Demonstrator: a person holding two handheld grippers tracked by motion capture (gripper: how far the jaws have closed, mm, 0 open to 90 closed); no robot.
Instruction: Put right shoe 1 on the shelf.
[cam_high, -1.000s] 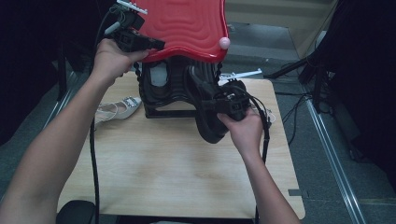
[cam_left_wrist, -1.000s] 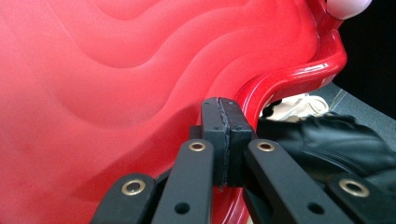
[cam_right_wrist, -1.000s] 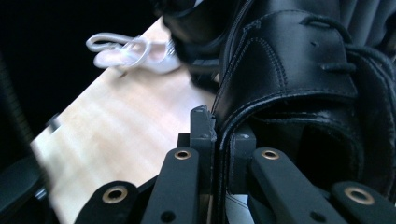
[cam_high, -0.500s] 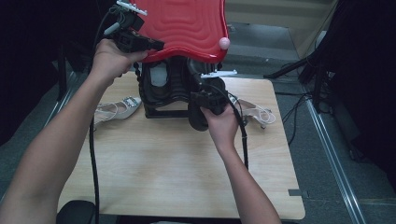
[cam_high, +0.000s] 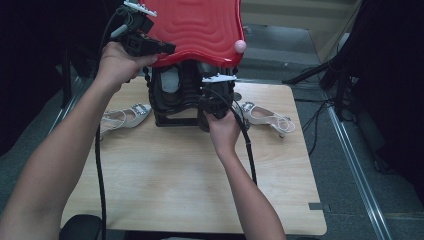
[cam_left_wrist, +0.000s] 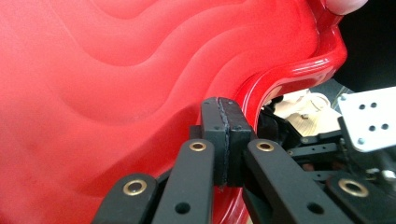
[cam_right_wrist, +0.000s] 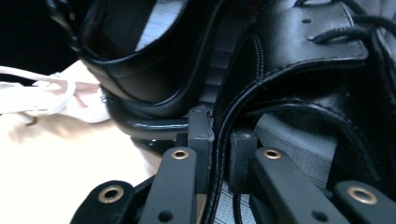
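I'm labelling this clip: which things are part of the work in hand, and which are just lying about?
In hand:
left gripper, shut on the red lid
right gripper, shut on a black shoe
black rack

Lying about:
white heeled sandals
pink knob

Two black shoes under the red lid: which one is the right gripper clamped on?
The right-hand black shoe: the right gripper pinches its collar edge. The other black shoe sits untouched on the rack.

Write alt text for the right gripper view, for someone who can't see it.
The right gripper has its two black jaws clamped on the edge of a black leather shoe. A second black shoe sits to the left on a black rack bar, with a white sandal on the pale table beyond.
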